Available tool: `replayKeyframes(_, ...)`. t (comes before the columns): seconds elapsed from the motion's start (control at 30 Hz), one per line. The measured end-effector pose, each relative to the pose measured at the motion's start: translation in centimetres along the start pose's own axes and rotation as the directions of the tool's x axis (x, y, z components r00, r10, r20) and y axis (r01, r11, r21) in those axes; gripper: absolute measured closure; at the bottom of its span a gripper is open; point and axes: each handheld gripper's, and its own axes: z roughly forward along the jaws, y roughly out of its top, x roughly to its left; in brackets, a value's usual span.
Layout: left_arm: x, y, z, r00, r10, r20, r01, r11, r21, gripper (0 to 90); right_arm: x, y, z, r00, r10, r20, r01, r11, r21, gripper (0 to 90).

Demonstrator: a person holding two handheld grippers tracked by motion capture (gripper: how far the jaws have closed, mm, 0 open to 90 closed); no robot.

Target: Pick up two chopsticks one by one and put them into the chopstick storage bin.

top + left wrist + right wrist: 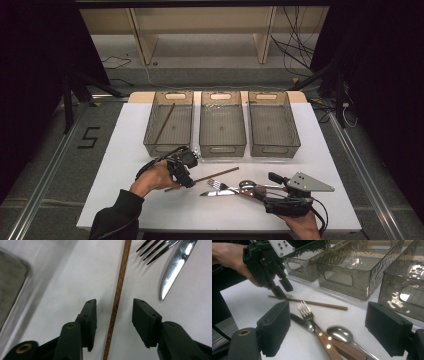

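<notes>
Both grippers low over the table, jaws apart.

The left hand [152,179] reached in from the bottom left in a dark sleeve [116,216] and held the left gripper [114,312] tilted steeply down toward the table, its two black jaws spread with a clear gap between them. The right hand [302,226] came in from the bottom right and held the right gripper [337,325] low and nearly level, pointing left across the table, its jaws wide apart and closed on nothing. The two grippers were near each other but apart.
</notes>
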Motion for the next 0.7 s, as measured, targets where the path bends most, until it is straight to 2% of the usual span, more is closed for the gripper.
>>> replayKeyframes(0.07,-0.1,0.0,0.2,1.0000,-0.008,0.003,0.008,1.0000,0.002,58.1,0.0,0.0,0.0,1.0000,-0.001,0.000,0.001,1.000,-0.001,21.1)
replayKeyframes(0.37,0.2,0.2,0.6,0.9997,0.006,0.023,-0.006,0.9998,0.017,68.1,0.0,0.0,0.1,1.0000,-0.002,0.000,0.002,1.000,0.000,21.1)
replayKeyframes(0.53,0.1,0.4,1.2,0.9994,0.032,0.008,-0.033,0.9983,0.049,71.1,0.1,0.0,0.1,1.0000,-0.004,-0.001,0.004,1.000,-0.001,21.1)
replayKeyframes(0.7,0.0,0.6,1.2,0.9991,0.042,0.000,-0.042,0.9972,0.062,75.6,0.0,0.0,0.0,1.0000,-0.001,0.000,0.001,1.000,0.000,21.1)
